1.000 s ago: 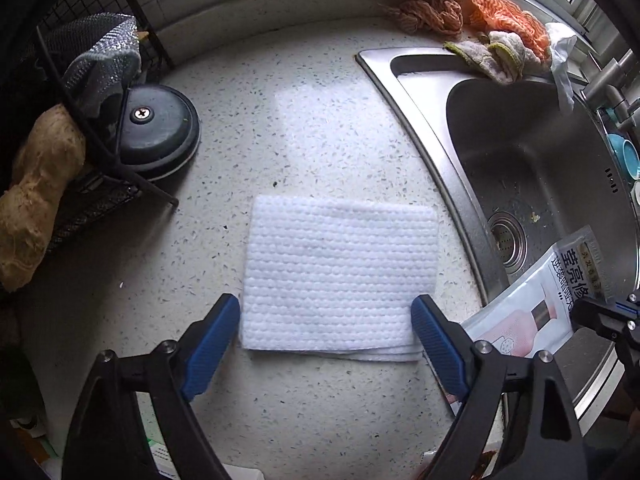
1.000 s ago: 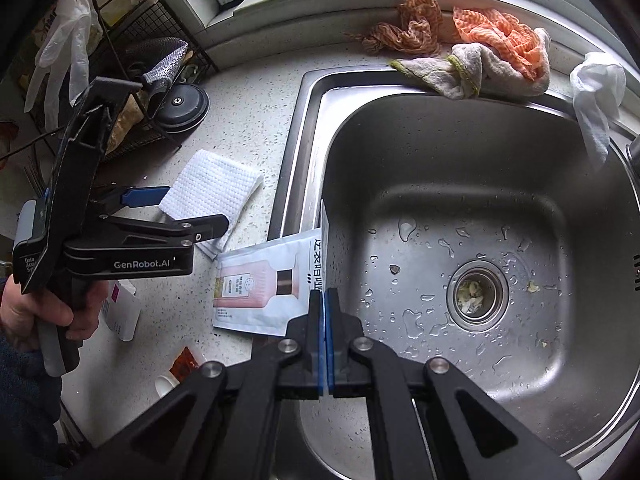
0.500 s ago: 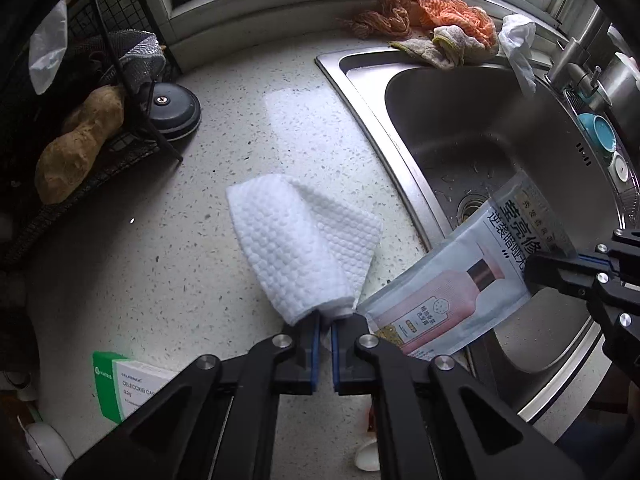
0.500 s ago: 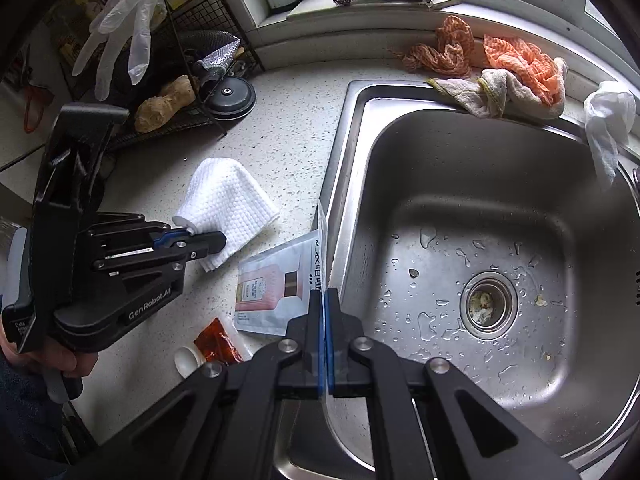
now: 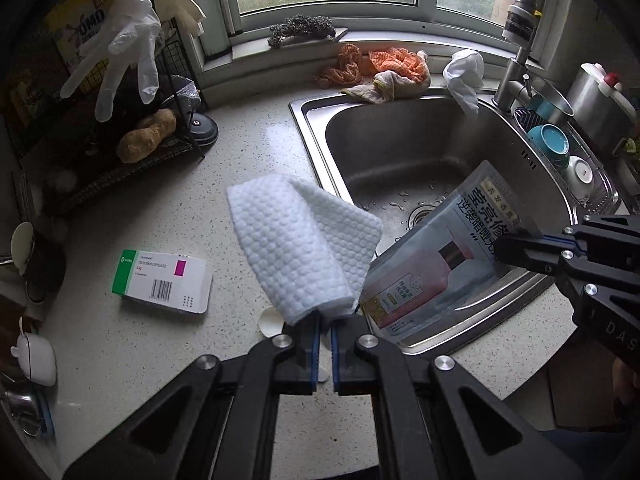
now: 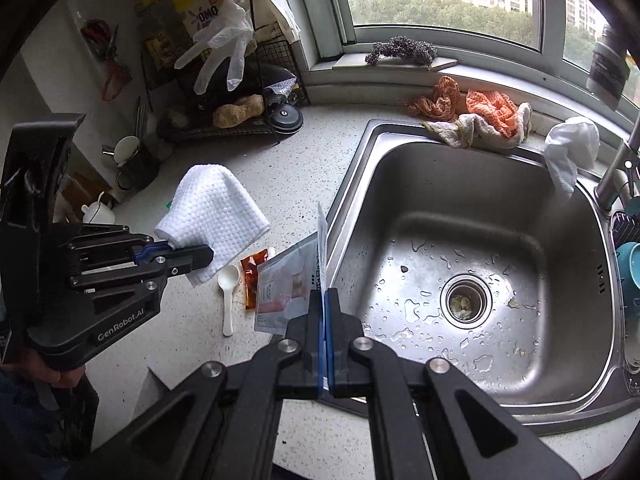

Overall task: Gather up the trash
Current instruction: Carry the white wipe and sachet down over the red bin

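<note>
Trash is in both tools: the left gripper is clamped on a white paper towel held above the counter, and the right gripper pinches a printed pouch at the sink edge. On the counter, a pill box lies at the towel's 8 o'clock, while a white spoon and red packet sit below it.

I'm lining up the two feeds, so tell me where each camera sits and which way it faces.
Left wrist: on the left claw, looking along its fingers over the counter toward the window; the white cloth is pinched, and the right claw enters at right.
Right wrist: on the right claw, facing the sink; it pinches the sachet, with the left claw and a hand at left.
Shared: cloth, sachet, sink, rags.
</note>
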The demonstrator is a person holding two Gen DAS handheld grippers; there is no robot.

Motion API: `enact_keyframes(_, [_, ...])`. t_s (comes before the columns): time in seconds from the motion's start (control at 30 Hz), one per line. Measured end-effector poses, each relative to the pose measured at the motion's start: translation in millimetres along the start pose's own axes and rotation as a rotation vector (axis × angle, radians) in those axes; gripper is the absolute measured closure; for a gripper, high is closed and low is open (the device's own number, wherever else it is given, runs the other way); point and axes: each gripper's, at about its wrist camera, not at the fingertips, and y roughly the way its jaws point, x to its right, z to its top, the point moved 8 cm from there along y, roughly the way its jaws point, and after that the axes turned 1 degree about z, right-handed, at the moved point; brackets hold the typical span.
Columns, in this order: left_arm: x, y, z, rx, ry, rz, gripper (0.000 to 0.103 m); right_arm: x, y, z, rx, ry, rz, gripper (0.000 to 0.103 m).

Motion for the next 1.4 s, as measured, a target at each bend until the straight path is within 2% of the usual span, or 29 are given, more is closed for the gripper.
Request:
enact_keyframes(0.1, [21.3, -17.6, -18.7, 0.022, 0.003, 0.005, 0.099, -3.7, -18.3, -23.5, 0.011, -0.001, 0.000, 0.102])
enact_keyframes(0.23, [53.7, -42.1, -44.6, 0.040, -0.012, -0.029, 0.099, -9.7, -42.8, -58.2, 0.024, -0.010, -0.012, 0.102])
enact_keyframes(0.33, [78.3, -55.4, -68.1, 0.046, 0.012, -0.013, 0.099, -12.8, -62.1, -83.8, 0.029, 0.006, -0.016, 0.102])
enact_keyframes(0.5, [117.0, -66.2, -106.2, 0.027, 0.027, -0.030, 0.099, -10.7, -87.1, -130.0, 0.021, 0.030, -0.041, 0.102])
enact_keyframes(0.63, [147.3, -64.2, -136.1, -0.004, 0.049, -0.082, 0.099, -0.1, -92.7, -165.1, -0.017, 0.052, -0.085, 0.102])
enact_keyframes(0.7, [158.9, -58.2, -148.6, -0.024, 0.075, -0.085, 0.099, 5.7, -93.0, -183.1, -0.040, 0.063, -0.100, 0.102])
enact_keyframes(0.83, [175.9, -39.9, -173.4, -0.069, 0.075, -0.109, 0.099, 20.4, -79.8, -215.2, -0.090, 0.112, -0.113, 0.102])
enact_keyframes(0.97, [191.8, -4.6, -198.3, -0.112, 0.096, -0.144, 0.099, 36.9, -58.9, -251.1, -0.130, 0.160, -0.142, 0.102])
enact_keyframes(1.1, [210.1, 40.7, -228.1, -0.168, 0.129, -0.154, 0.099, 50.2, -23.9, -285.9, -0.190, 0.202, -0.131, 0.102])
enact_keyframes(1.4, [249.0, 149.1, -297.7, -0.267, 0.159, -0.184, 0.099, 89.4, 71.7, -357.1, -0.260, 0.260, -0.105, 0.102])
